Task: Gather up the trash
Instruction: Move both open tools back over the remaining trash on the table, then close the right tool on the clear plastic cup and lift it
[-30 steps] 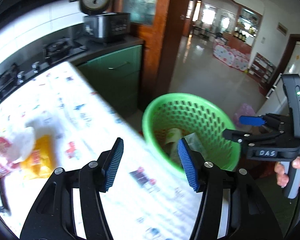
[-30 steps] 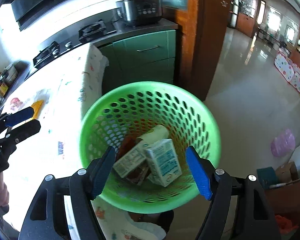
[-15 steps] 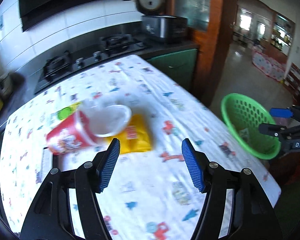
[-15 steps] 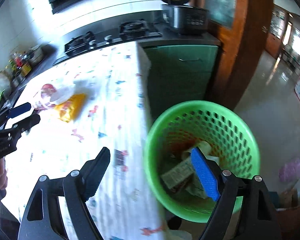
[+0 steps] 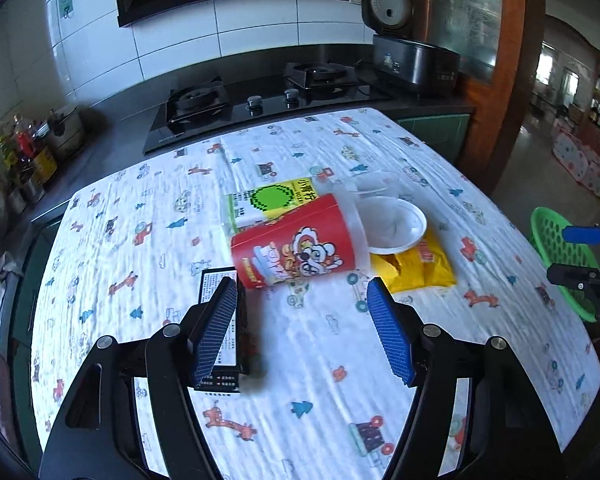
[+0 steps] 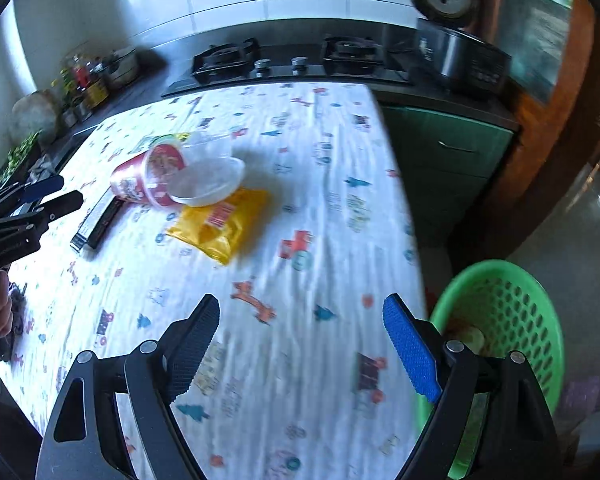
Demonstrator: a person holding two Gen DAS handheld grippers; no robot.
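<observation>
**A:** Two grippers, both empty, and both have swung away from the basket and back over the table. Nearest the lens, the left gripper [image 5: 302,330] hangs with its jaws wide apart, nothing between them but patterned cloth; they have just been opening further.

**B:** Same on the other side. The right gripper [image 6: 300,344] has just been spreading its jaws too, and only bare tablecloth shows in the gap. A second ago it was staring straight down into the green basket [image 6: 540,304]; now the basket sits off its right finger, beside the table's edge, with cartons already lying inside.

**A:** So that drop looks finished, I'd say, and this is the return trip. Just under the left finger lies a flat black box [image 5: 220,320] with printed text.

**B:** Beyond it, the pile. A red cup [image 5: 296,242] on its side, a clear plastic bowl [image 5: 392,222] touching its mouth, a yellow wrapper [image 5: 414,268] tucked partly beneath the bowl.

**A:** And behind the cup, a green-and-yellow carton [image 5: 272,200], lying flat against it. Four or five pieces left to collect, by my count.

**B:** Farther back, the stove [image 5: 260,96] and rice cooker [image 5: 412,60], well apart from the trash.
</observation>
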